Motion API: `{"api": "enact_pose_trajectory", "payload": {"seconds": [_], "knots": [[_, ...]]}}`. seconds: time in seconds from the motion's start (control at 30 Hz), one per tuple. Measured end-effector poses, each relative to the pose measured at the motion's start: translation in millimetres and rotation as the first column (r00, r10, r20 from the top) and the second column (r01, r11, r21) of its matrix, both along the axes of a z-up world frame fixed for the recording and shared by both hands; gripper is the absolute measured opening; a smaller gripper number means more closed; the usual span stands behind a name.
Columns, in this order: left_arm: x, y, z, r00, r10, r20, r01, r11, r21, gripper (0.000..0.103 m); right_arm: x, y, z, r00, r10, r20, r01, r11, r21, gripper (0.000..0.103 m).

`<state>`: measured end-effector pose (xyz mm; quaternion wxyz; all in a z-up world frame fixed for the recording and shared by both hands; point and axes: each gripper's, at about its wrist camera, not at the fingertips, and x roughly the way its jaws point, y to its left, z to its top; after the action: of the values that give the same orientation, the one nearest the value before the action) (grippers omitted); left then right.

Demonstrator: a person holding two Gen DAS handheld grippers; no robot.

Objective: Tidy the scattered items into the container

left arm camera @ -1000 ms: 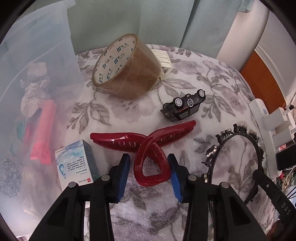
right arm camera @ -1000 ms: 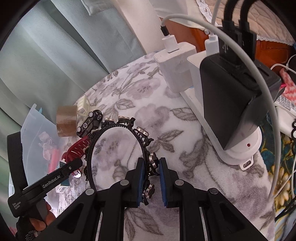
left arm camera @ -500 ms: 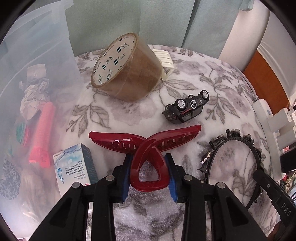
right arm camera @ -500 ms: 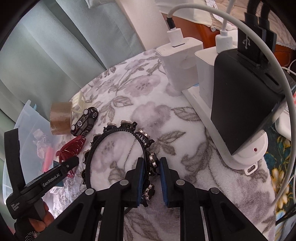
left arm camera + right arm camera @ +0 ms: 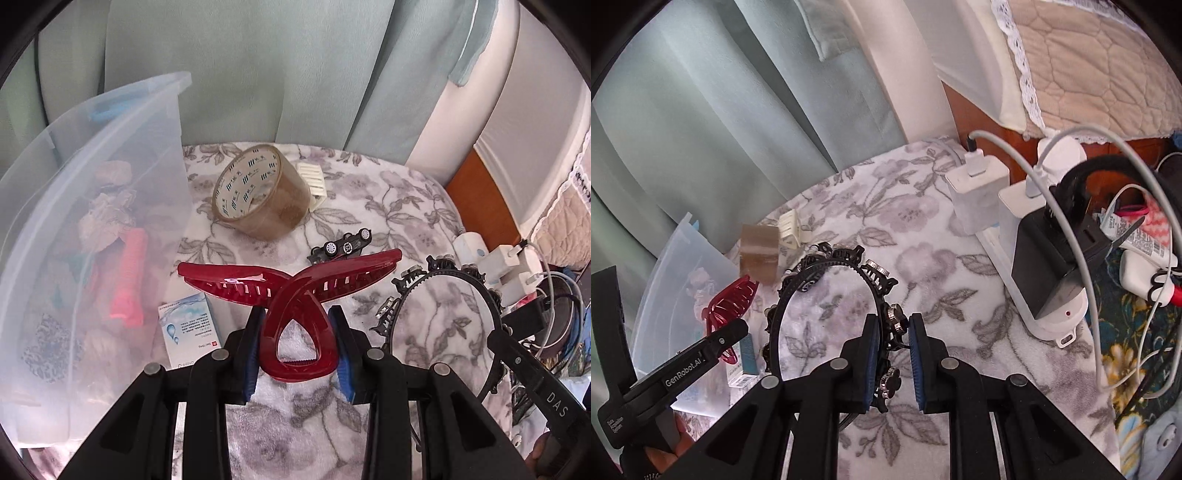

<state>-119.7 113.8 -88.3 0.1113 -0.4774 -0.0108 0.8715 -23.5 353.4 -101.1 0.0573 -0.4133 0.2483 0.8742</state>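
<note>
Key relation: the bin (image 5: 110, 155) sits off to the left of both tools, up against the curtain, and the L gripper (image 5: 295, 343) is the nearer one; the R gripper (image 5: 892, 350) would have to cross over the clutter to reach it. L gripper is clamped on the loop end of the red clip (image 5: 291, 295), blue pads pressing either side. Clip's long axis runs crosswise to the fingers, wings spread L–R, and it looks clear of the blanket (image 5: 388, 206). R gripper is closed on the rim of the black headband (image 5: 849, 295), whose arch stands out ahead of the fingers. Both tools point steeply down. Judgement: next move is swing left, clip first; its wide wings need to clear the bin's rim. Tape (image 5: 258, 195), toy car (image 5: 343, 247) and small box (image 5: 192, 332) lie loose on the blanket.
</note>
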Motion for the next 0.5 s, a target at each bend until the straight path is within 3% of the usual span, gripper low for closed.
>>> {"api": "enact_pose_trajectory", "payload": {"seconds": [0.5], "knots": [[48.3,-39.5,95.9,0.985,0.022,-0.17,-0.003,0.994,0.112,0.036,36.7,-36.6,99.0,0.982,0.033,-0.188,-0.023,0.998,0.056,0.018]]}}
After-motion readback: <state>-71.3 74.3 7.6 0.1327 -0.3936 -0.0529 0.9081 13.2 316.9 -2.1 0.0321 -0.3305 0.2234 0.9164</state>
